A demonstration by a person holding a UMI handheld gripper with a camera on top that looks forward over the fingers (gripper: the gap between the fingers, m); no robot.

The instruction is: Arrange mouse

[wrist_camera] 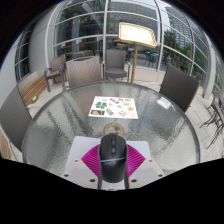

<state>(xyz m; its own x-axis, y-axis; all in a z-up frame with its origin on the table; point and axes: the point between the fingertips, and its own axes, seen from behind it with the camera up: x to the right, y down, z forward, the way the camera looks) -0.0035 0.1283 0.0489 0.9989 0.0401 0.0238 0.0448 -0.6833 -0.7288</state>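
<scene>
At the bottom centre of the frame, the claw [112,163] holds a black mouse [112,160] between its pink pads [93,160], over a round glass worktop [60,120]. Just above centre lies a printed card [113,105]. Chairs [116,64] ring the far rim in the upper frame.

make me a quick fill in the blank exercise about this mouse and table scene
1. The black mouse sits between the fingers of the ____.
2. The mouse rests on a round table with a ____ top.
3. Beyond the mouse, on the table, lies a white sheet printed with colourful ____.
4. Around the table stand several ____.

Missing words: claw; glass; pictures; chairs
</scene>
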